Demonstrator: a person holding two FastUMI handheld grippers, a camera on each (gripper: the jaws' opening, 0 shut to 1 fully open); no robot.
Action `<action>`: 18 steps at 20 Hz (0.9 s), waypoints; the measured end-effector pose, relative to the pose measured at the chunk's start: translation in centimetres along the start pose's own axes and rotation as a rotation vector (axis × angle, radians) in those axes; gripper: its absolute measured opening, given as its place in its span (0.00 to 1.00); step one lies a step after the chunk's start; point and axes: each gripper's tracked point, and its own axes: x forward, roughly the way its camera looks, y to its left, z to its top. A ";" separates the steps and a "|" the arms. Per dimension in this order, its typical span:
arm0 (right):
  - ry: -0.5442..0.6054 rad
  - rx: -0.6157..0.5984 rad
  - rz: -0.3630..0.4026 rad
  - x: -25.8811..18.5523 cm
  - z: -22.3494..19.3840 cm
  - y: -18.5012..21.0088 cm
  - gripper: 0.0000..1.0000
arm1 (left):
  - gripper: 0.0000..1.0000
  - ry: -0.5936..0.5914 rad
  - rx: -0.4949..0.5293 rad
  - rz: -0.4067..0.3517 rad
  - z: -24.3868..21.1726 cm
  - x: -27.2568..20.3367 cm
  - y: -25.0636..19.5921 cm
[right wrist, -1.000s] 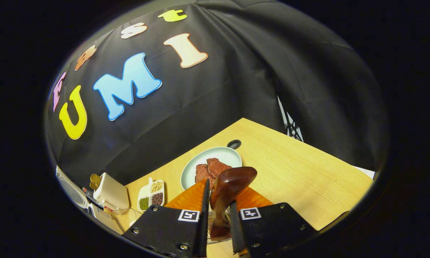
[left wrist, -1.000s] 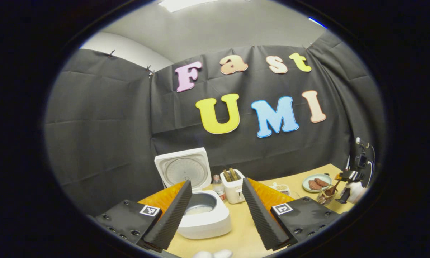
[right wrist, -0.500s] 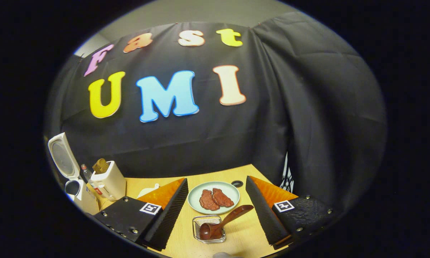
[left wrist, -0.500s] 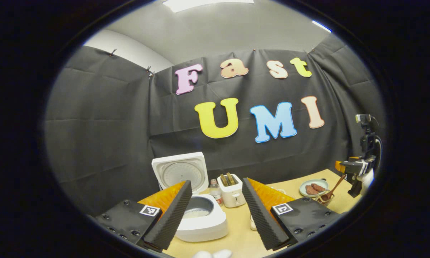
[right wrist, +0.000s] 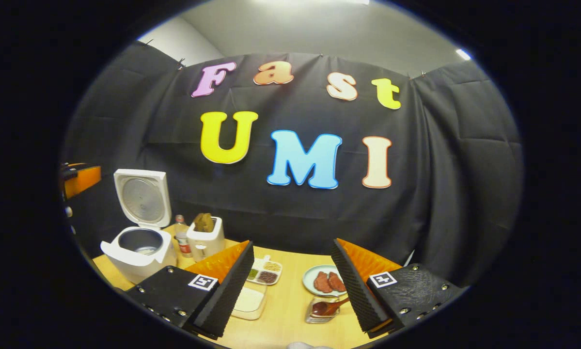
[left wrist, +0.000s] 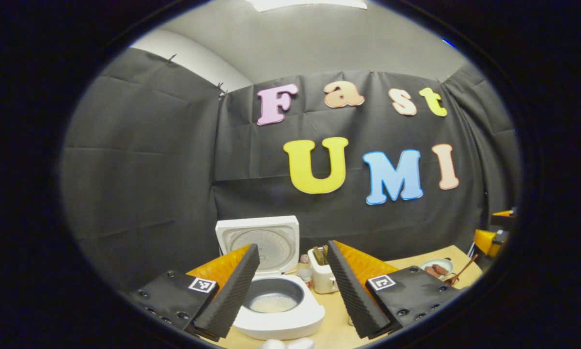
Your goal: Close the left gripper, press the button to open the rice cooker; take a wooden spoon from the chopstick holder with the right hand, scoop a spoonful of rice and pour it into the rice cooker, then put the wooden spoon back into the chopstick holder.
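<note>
Nearest to me in the right gripper view, the right gripper (right wrist: 290, 286) hangs with its jaws spread wide and nothing between them, and just past its fingers the dark brown wooden spoon (right wrist: 330, 307) lies bowl-down in the small clear chopstick holder (right wrist: 319, 312) on the pale wooden table (right wrist: 285, 315); to my eye the spoon's return looks done, so the job is at its last step or finished. Beside the holder sits one shallow clear tray of white rice (right wrist: 249, 299), then one white divided dish of beans and grains (right wrist: 263, 272) and one pale green plate (right wrist: 311, 277) carrying two pieces of reddish meat (right wrist: 328, 282). In the left gripper view the left gripper (left wrist: 290, 286) is likewise opened wide and empty, held just in front of the one white rice cooker (left wrist: 280, 310), whose square lid (left wrist: 259, 242) stands upright over a grey inner pot (left wrist: 273, 295) with a little white rice at its bottom. I would judge that nothing more needs grasping; the next move only asks both hands to draw clear without knocking the holder or the cooker. Farther back stand one white toaster (right wrist: 205, 237) with something brown in its slots and one small clear bottle (right wrist: 182, 237), close to the cooker
</note>
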 end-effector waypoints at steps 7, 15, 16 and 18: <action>0.028 0.034 0.040 -2.1 0.4 4.0 0.98 | 0.99 -0.073 -0.011 0.053 5.0 9.7 5.1; 0.099 0.068 0.011 -1.6 -0.7 4.3 0.98 | 0.99 -0.017 -0.051 0.101 5.6 23.3 8.3; 0.108 0.071 0.008 -1.4 -0.9 4.4 0.98 | 0.98 0.013 -0.055 0.107 4.9 24.8 8.6; 0.125 0.073 0.003 -1.0 -1.2 4.3 0.98 | 0.97 0.050 -0.070 0.115 3.1 27.7 9.0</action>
